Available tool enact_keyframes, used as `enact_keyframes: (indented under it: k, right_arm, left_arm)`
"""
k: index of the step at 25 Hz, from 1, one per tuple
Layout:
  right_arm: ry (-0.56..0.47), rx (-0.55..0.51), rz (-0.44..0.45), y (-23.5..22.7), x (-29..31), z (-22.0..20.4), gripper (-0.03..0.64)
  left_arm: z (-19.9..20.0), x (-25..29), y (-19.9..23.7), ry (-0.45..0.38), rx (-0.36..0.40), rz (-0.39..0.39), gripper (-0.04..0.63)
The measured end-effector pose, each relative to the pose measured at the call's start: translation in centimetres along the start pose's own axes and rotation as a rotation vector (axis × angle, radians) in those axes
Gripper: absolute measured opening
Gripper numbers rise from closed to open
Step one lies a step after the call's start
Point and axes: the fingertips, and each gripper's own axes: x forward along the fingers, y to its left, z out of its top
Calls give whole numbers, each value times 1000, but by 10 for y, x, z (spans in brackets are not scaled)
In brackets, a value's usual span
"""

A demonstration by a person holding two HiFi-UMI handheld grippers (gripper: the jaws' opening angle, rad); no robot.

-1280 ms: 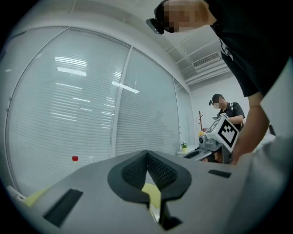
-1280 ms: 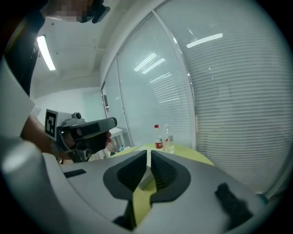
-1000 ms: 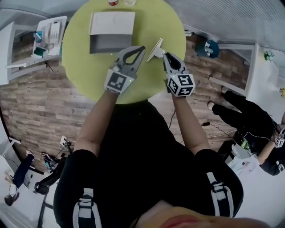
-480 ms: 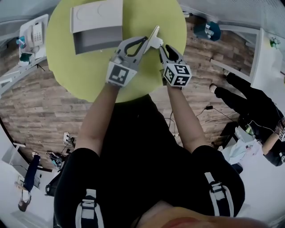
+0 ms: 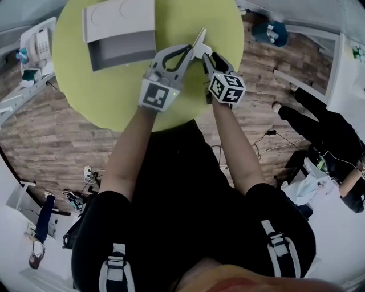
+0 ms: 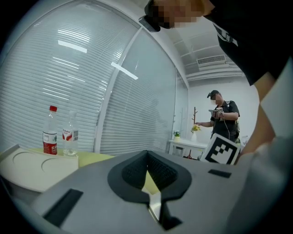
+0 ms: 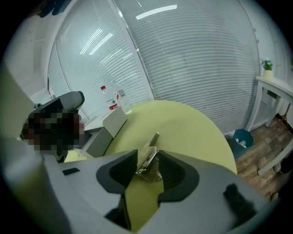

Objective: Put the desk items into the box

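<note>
A pale metal clip (image 5: 199, 43) (image 7: 151, 151) lies on the yellow-green table (image 5: 188, 17) between the fingers of my right gripper (image 5: 210, 57) (image 7: 147, 160). Its jaws have just been opening; they are open now, and the pads stand off the clip on either side. My left gripper (image 5: 187, 49) (image 6: 147, 153) is shut, its tips meeting right beside the clip on the left, with nothing seen between them. The grey box (image 5: 125, 50) (image 7: 106, 129) with its white lid (image 5: 122, 14) (image 6: 32, 169) raised stands farther back to the left.
Two water bottles (image 6: 50, 132) (image 7: 120, 99) stand at the table's far side behind the box. The round table's edge (image 5: 228, 63) runs close to my right gripper. A side desk with a phone (image 5: 40, 43) is at the left. A person (image 6: 223, 119) stands in the background.
Both grippers have sunk toward the table. My right gripper, earlier shut on the clip, has opened, and the clip now rests on the table between its jaws. The left gripper stays shut.
</note>
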Motion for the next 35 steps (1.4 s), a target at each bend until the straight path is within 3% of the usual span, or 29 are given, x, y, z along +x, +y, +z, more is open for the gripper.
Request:
enact_keyframes:
  k: [8,15,35]
  right_arm:
    - [43,45,7,2,15,-12,138]
    - [-14,138,67,12,12,6,49]
    - [-82,-174,249,114,-70,70,26]
  left_arm:
    - [-5,-3,4,10,3,16,11]
    - [-1,-12,5,10,-8,45,11]
    - [75,-95,4,-30,-13,169,12]
